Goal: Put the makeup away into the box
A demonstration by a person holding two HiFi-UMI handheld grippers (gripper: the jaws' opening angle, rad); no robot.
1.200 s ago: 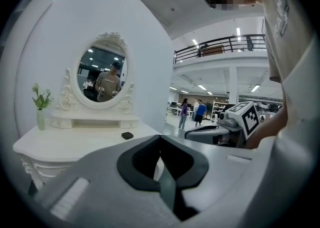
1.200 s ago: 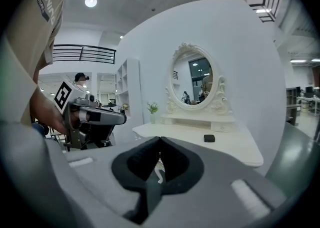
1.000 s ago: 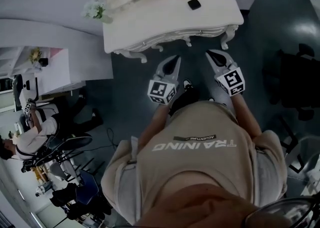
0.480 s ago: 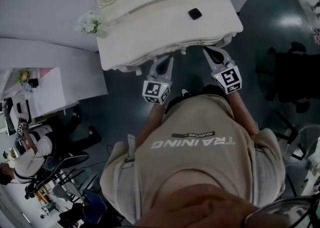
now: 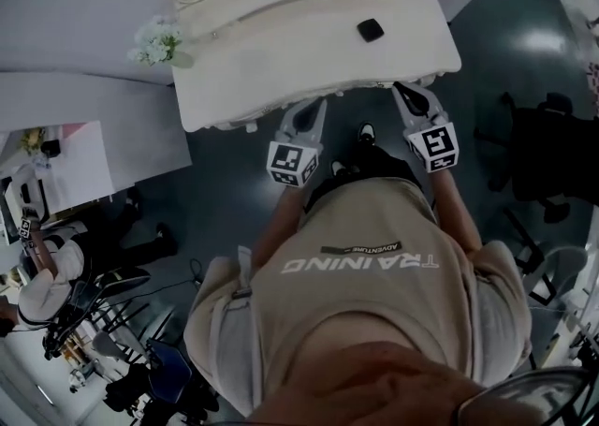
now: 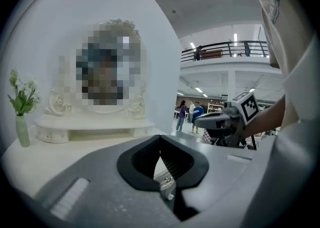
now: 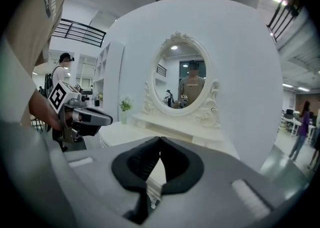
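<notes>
A small black square makeup case (image 5: pixel 370 29) lies on the white dressing table (image 5: pixel 281 50), toward its right side. My left gripper (image 5: pixel 314 108) is at the table's front edge, left of centre, shut and empty. The right gripper (image 5: pixel 403 90) is at the front edge just below the black case, also shut with nothing in it. In the left gripper view the jaws (image 6: pixel 160 138) meet over the tabletop, and the right gripper (image 6: pixel 217 120) shows beside them. In the right gripper view the jaws (image 7: pixel 160 140) are closed, facing the oval mirror (image 7: pixel 184 77). No box is in view.
A vase of white flowers (image 5: pixel 157 41) stands at the table's left end. A raised shelf (image 6: pixel 95 126) runs under the mirror. A black chair (image 5: pixel 552 157) stands on the dark floor to the right. People stand far off to the left (image 5: pixel 47 274).
Both grippers have moved forward from over the floor up to the dressing table's front edge. The table has come closer in the head view. Both stay shut.
</notes>
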